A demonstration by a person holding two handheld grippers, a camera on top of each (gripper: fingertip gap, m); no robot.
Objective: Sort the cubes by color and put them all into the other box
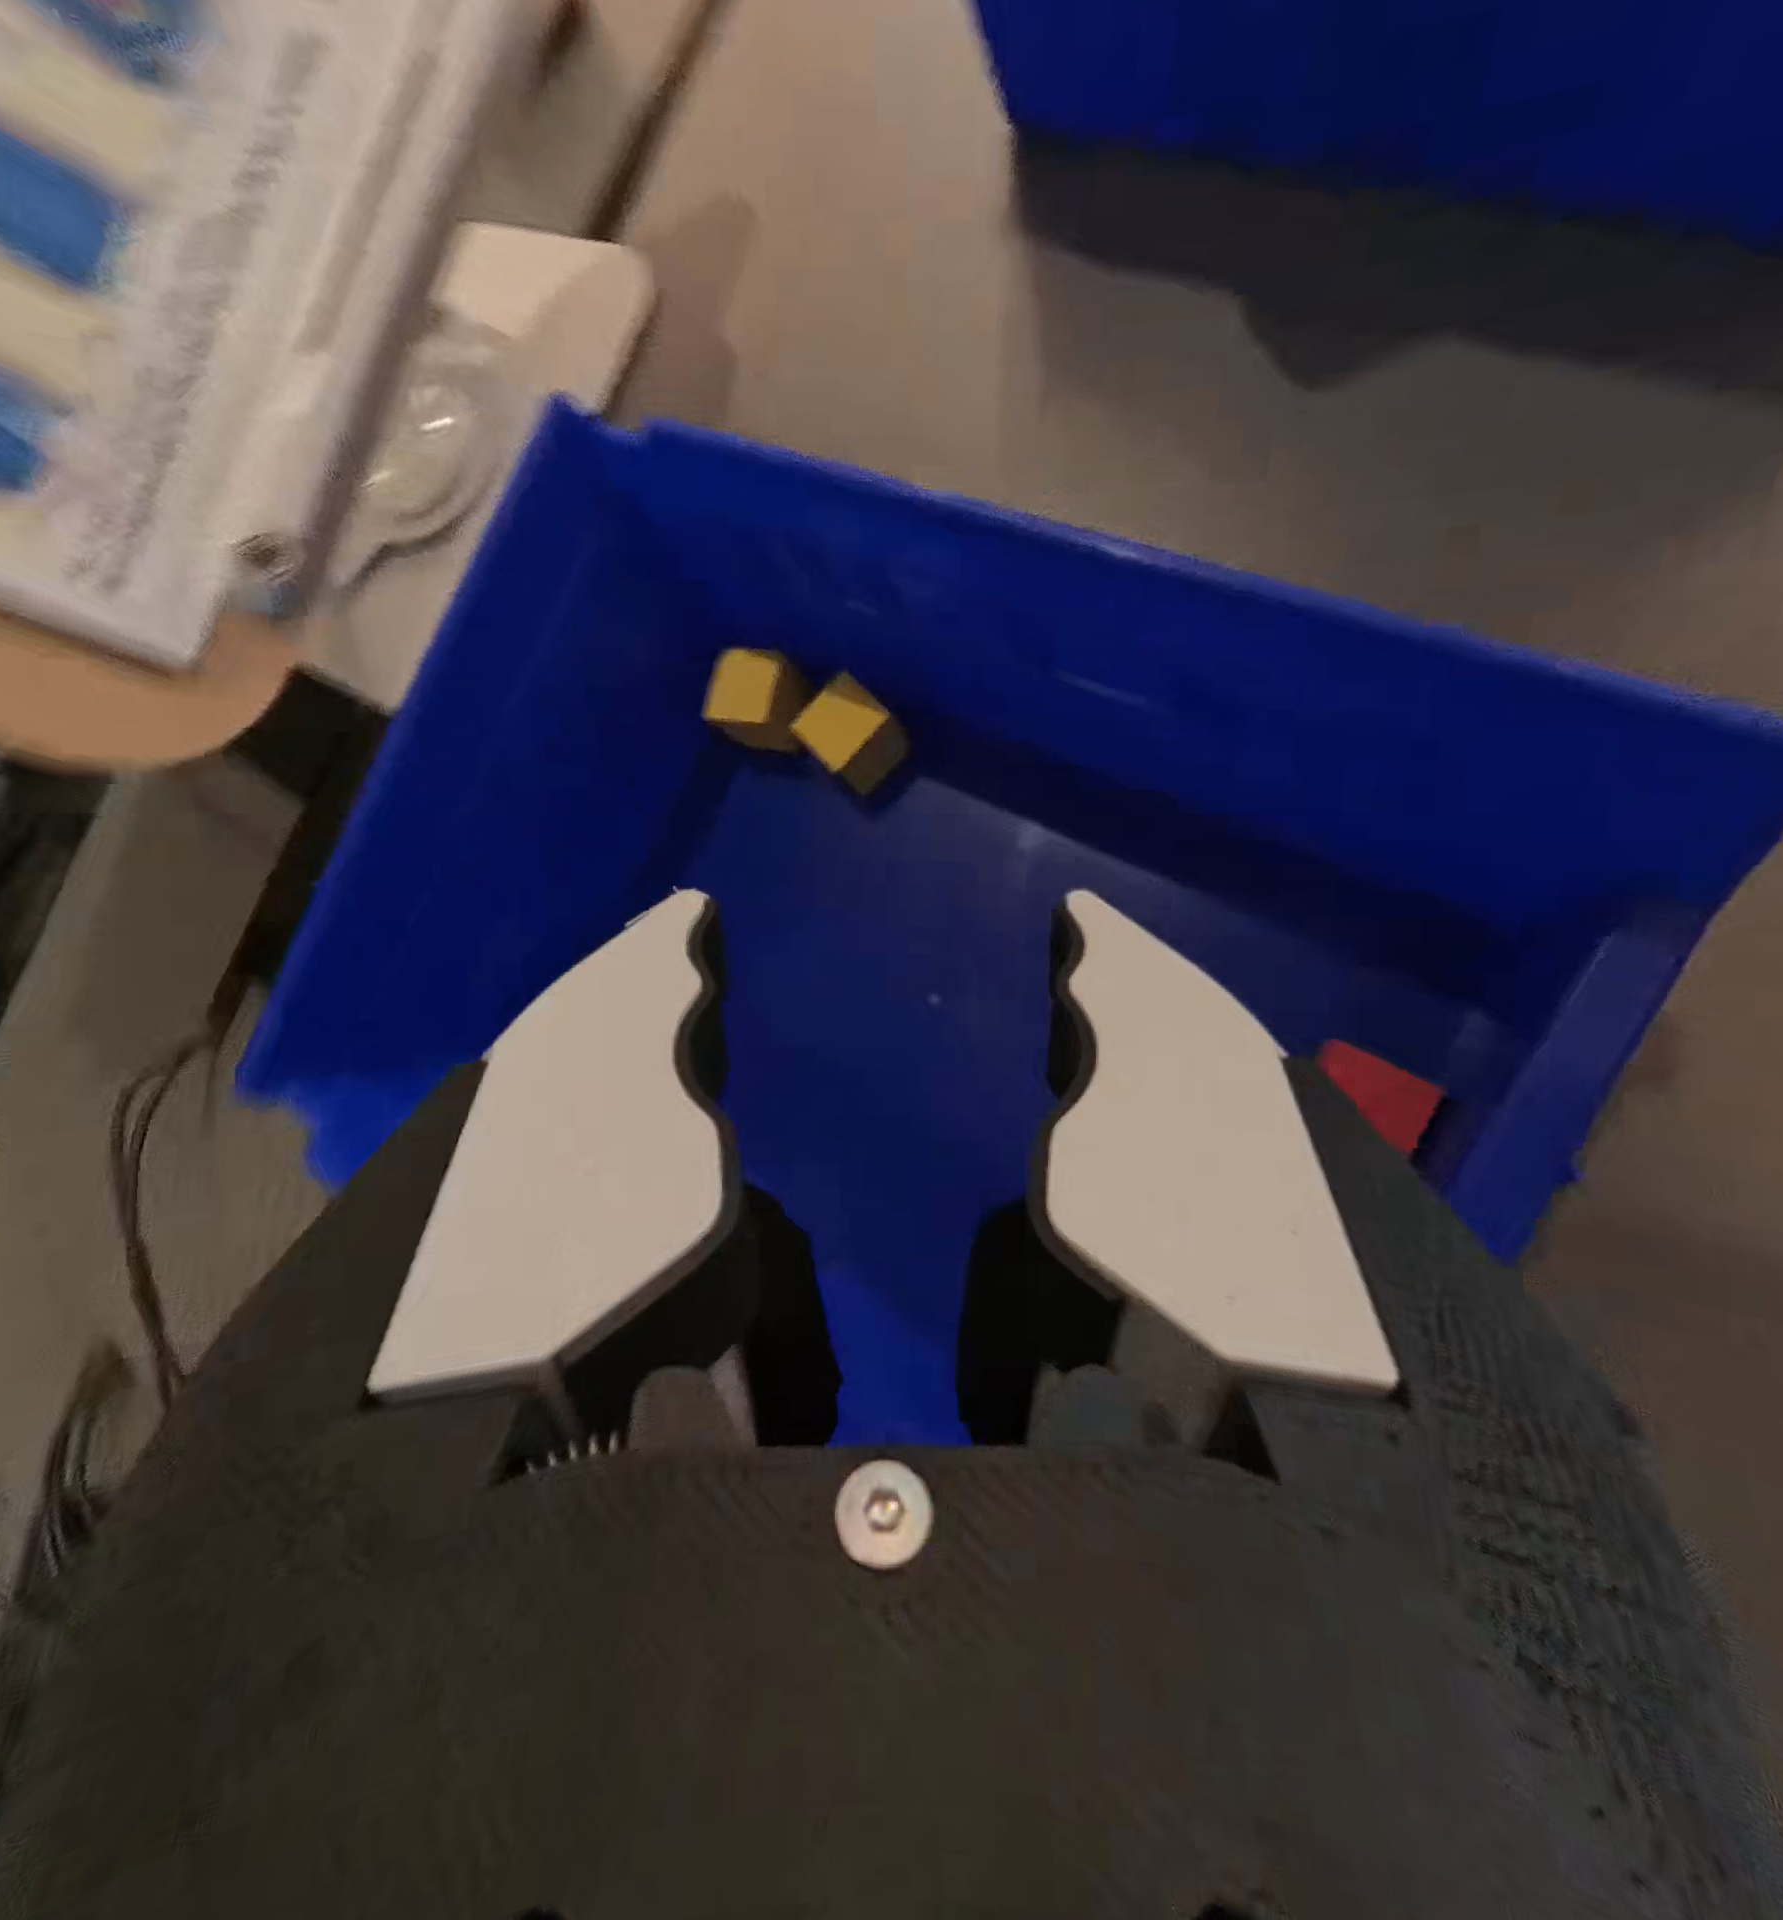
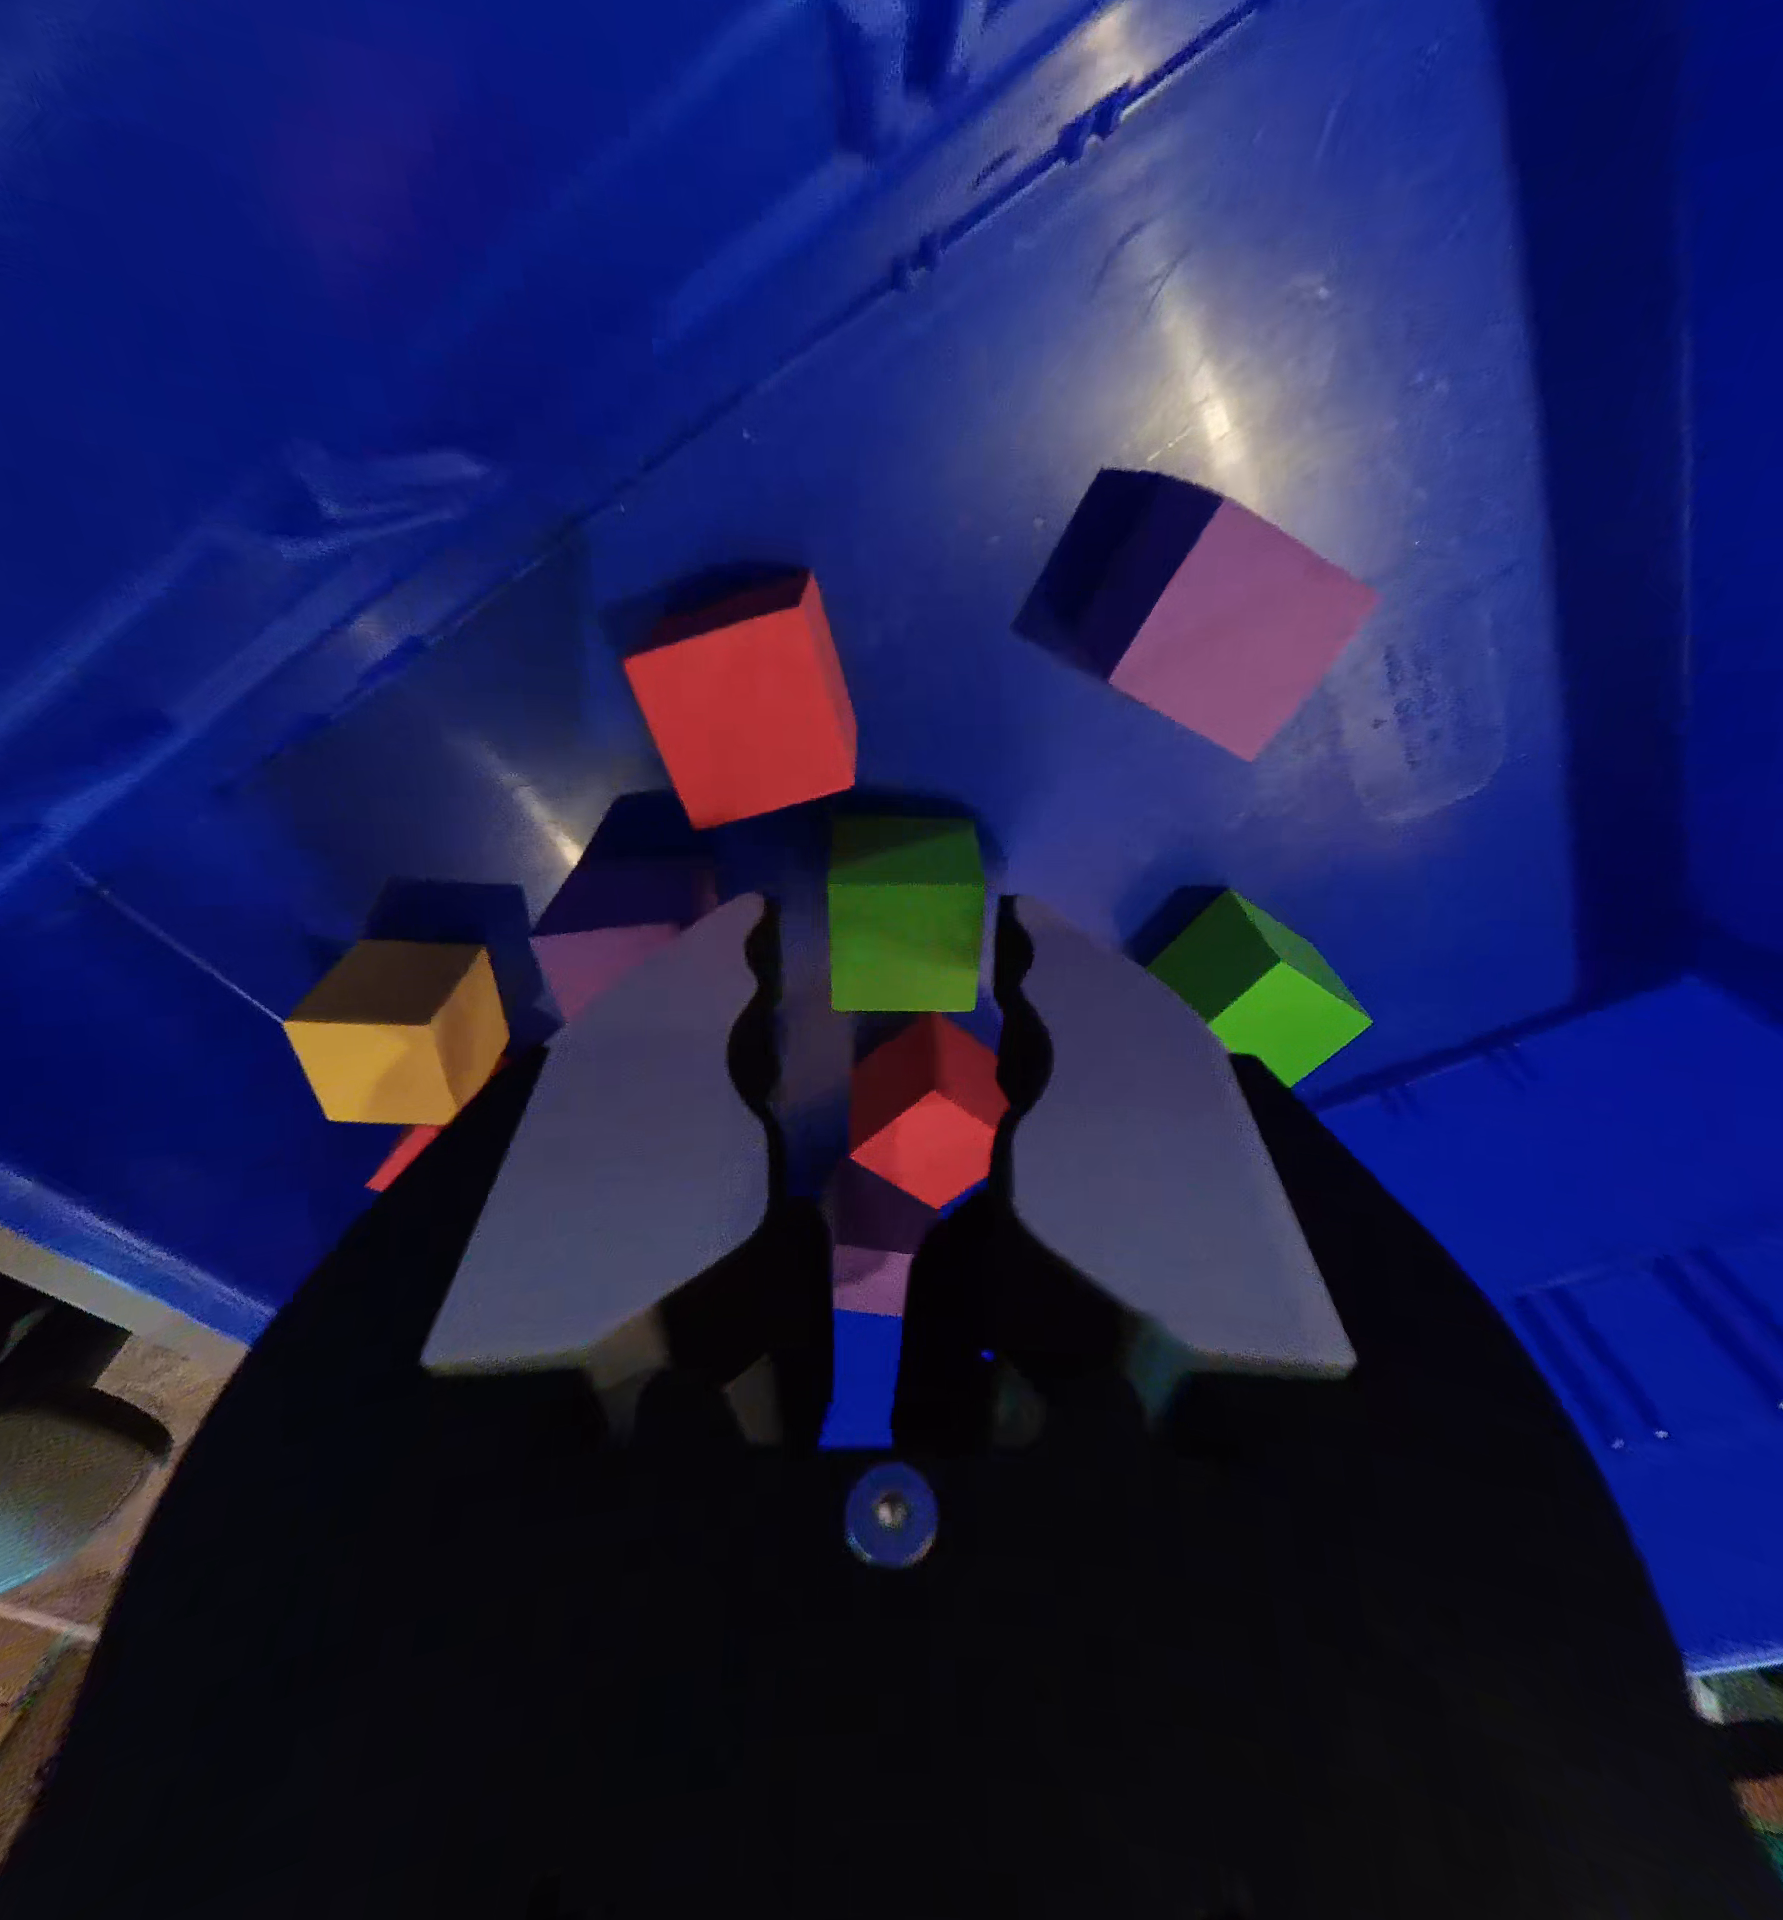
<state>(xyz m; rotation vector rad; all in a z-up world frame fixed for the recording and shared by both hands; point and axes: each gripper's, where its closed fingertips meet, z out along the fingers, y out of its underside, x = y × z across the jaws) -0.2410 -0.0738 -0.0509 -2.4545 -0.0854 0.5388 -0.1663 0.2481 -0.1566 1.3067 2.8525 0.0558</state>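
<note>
My left gripper (image 1: pixel 885 904) is open and empty, hovering over a small blue bin (image 1: pixel 513 790). Two yellow cubes (image 1: pixel 804 712) lie touching in the bin's far left corner. A red cube (image 1: pixel 1380 1096) lies at its right side, partly hidden behind my right finger. My right gripper (image 2: pixel 882 909) is open inside a large blue bin (image 2: pixel 1230 312). A green cube (image 2: pixel 906 914) sits just beyond the fingertips and a red cube (image 2: pixel 923 1117) lies between the fingers, neither clearly touched. A purple cube (image 2: pixel 871 1262) shows deeper in the gap.
In the large bin lie another red cube (image 2: pixel 741 707), a pink-purple cube (image 2: pixel 1230 623), a second green cube (image 2: pixel 1271 987), an orange-yellow cube (image 2: pixel 399 1029) and a purple cube (image 2: pixel 606 925). Beside the small bin are a blurred white printed sheet (image 1: pixel 118 343), a larger blue bin (image 1: pixel 1438 104) and cables (image 1: pixel 139 1195).
</note>
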